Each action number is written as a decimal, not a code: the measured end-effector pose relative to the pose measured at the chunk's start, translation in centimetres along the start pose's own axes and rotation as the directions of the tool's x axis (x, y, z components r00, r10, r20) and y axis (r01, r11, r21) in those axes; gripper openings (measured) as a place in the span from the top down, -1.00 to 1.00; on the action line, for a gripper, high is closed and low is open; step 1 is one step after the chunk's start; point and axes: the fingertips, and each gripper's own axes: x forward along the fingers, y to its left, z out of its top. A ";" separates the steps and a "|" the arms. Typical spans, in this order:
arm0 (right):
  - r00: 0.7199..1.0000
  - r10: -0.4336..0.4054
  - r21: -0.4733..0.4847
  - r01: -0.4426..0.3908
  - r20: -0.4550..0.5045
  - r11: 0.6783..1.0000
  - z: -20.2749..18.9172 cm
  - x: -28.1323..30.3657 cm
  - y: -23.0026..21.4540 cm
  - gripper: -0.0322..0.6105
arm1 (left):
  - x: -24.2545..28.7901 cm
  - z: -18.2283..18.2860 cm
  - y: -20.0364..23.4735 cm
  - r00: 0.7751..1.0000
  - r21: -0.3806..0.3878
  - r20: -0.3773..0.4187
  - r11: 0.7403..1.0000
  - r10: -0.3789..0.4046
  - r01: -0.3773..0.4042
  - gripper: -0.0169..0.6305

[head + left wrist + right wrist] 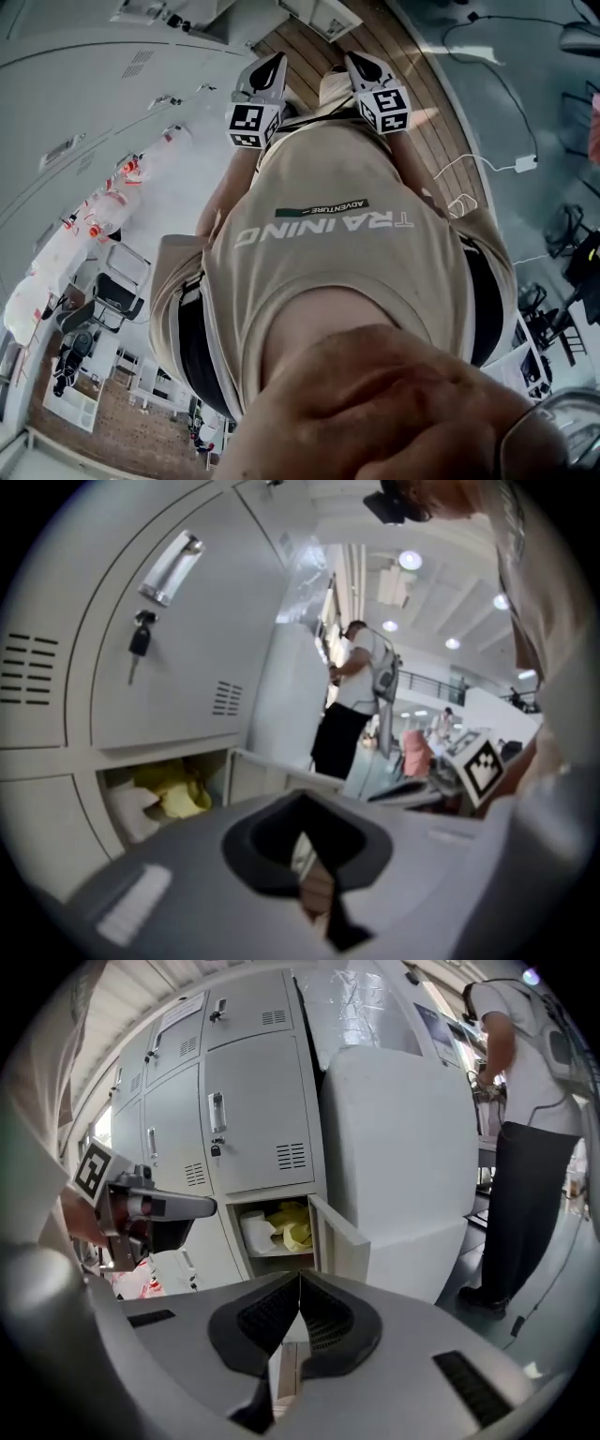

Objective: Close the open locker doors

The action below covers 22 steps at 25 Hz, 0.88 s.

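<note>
A bank of grey lockers [244, 1091] stands ahead. One low compartment [272, 1227] is open, with yellow and white things inside. Its door [336, 1234] swings out to the right. In the left gripper view the same open compartment [169, 794] and its door [277, 778] sit below a shut locker with a key [141, 641]. My right gripper [299, 1290] is shut and empty, well short of the door. My left gripper [302, 810] is also shut and empty. In the head view both grippers, left [269, 67] and right [366, 67], are held out in front of the person's chest.
A tall white wrapped block [403, 1147] stands just right of the open door. A person in a white shirt [530, 1138] works beyond it. Plastic-wrapped items [103, 202] lie by the lockers. A white cable [469, 169] runs across the floor.
</note>
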 end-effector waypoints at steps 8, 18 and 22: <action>0.975 0.207 -0.130 -0.216 -0.082 0.968 2.2 1.4 -6.6 0.86 | 5.9 5.0 1.4 0.978 -0.039 -0.003 0.977 0.210 -0.210 0.95; 0.866 0.425 -0.241 -0.486 -0.265 0.840 4.8 1.8 -10.5 0.86 | 4.6 8.2 -0.3 0.866 -0.147 -0.067 0.853 0.496 -0.500 0.95; 0.832 0.432 -0.297 -0.535 -0.349 0.791 3.3 2.1 -10.8 0.86 | 3.1 8.3 -1.3 0.833 -0.166 -0.089 0.817 0.546 -0.553 0.95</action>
